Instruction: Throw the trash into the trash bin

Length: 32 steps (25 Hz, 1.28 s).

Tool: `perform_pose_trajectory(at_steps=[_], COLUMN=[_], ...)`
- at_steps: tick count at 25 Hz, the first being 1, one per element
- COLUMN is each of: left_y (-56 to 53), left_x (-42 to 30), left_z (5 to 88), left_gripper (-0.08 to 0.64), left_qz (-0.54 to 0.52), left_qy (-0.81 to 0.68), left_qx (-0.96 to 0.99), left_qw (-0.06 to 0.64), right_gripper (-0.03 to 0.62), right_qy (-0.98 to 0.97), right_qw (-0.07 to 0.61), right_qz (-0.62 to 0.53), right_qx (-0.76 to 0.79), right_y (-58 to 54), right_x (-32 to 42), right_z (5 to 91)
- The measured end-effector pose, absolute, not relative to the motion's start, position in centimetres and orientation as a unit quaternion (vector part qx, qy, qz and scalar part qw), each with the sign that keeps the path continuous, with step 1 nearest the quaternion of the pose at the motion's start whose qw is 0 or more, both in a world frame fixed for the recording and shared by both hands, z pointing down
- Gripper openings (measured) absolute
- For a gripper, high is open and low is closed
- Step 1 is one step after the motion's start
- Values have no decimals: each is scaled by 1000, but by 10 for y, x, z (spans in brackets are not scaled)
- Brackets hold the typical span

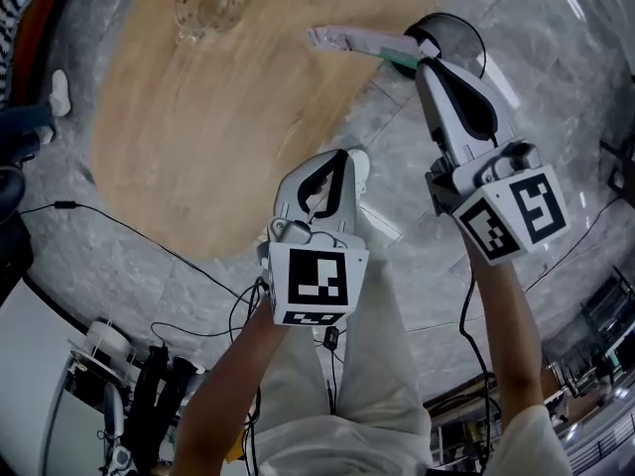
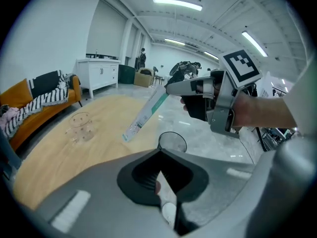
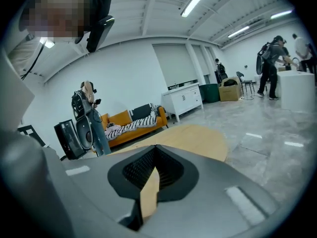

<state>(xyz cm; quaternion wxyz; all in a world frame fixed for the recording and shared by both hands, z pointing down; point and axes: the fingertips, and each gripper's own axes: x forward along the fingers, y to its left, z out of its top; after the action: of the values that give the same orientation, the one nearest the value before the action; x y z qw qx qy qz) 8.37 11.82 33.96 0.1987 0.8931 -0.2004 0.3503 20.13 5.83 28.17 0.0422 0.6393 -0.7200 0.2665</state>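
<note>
A long white and green wrapper [image 1: 355, 41] sticks out to the left from the tips of my right gripper [image 1: 422, 59], which is shut on its end. It hangs just left of the round dark mesh trash bin [image 1: 453, 34] on the floor. In the left gripper view the wrapper [image 2: 146, 111] slants down from the right gripper [image 2: 169, 88] above the bin [image 2: 172, 142]. My left gripper [image 1: 346, 157] is lower and nearer to me, shut with nothing in it [image 2: 159, 151]. The right gripper view shows only closed jaws [image 3: 156, 148]; the wrapper is hidden there.
A clear glass cup [image 1: 203, 8] stands on the round wooden table [image 1: 218, 137], also seen as the cup [image 2: 79, 125]. Black cables [image 1: 129, 231] run over the marble floor. An orange sofa [image 3: 131, 120], a white cabinet [image 2: 99, 76] and people stand farther off.
</note>
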Motion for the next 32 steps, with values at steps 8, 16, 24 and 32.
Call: perform_pose_trajectory(at_steps=[8, 16, 24, 32], left_y=[124, 135, 148, 150], left_x=[140, 192, 230, 252], left_z=[338, 346, 368, 392], left_gripper=[0, 0, 0, 0], left_qz=[354, 364, 380, 397], left_qy=[-169, -139, -104, -96], left_qx=[900, 902, 901, 894], left_qw=[189, 184, 180, 183], right_gripper=[31, 31, 31, 31], right_qy=[-670, -629, -592, -580], right_qw=[9, 4, 7, 73], right_qz=[278, 280, 293, 341], right_qx=[689, 726, 751, 736], right_y=[81, 113, 138, 151], right_x=[283, 352, 399, 413], right_z=[279, 287, 321, 413])
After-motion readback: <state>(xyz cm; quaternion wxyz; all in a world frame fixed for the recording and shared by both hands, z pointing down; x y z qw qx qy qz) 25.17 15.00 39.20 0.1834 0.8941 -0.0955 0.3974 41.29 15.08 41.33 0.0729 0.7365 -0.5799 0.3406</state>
